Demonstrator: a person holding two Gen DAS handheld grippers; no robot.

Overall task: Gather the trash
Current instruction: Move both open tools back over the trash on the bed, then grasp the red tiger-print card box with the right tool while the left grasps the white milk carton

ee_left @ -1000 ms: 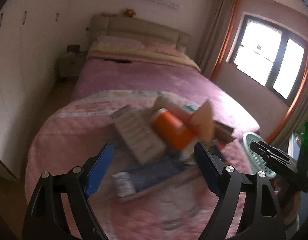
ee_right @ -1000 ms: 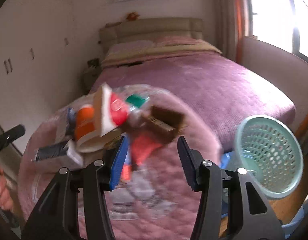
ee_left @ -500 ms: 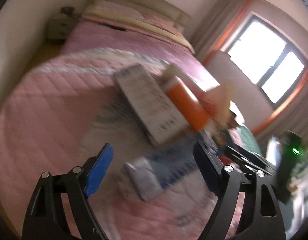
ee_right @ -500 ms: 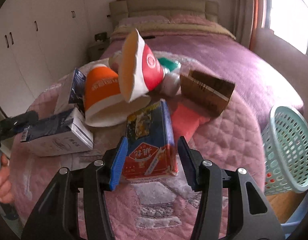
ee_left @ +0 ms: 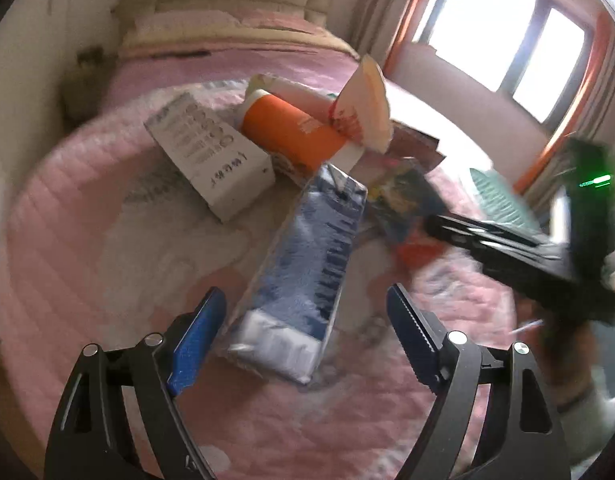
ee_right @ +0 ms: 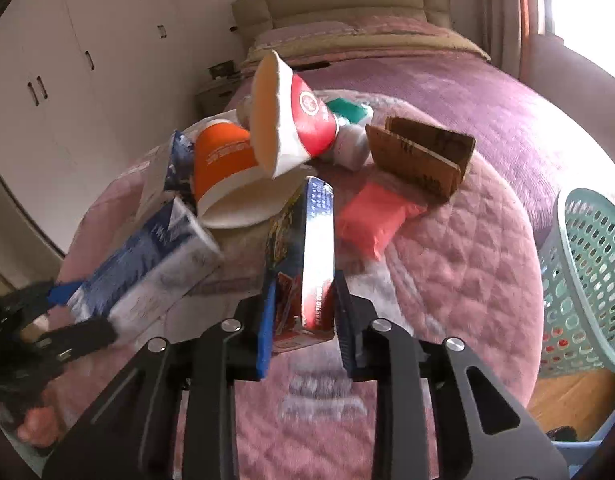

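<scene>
Moved: right claw has closed on the box, upright near the bed's foot edge. Left claw, wide, straddles the carton. Step: pickup. Next: lift box, carry right to basket.

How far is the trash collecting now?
Early stage. The right tool is shut on the colourful box. The left tool is open around the blue carton. The cups, cardboard and red packet remain on the bed. The green basket holds little.
</scene>
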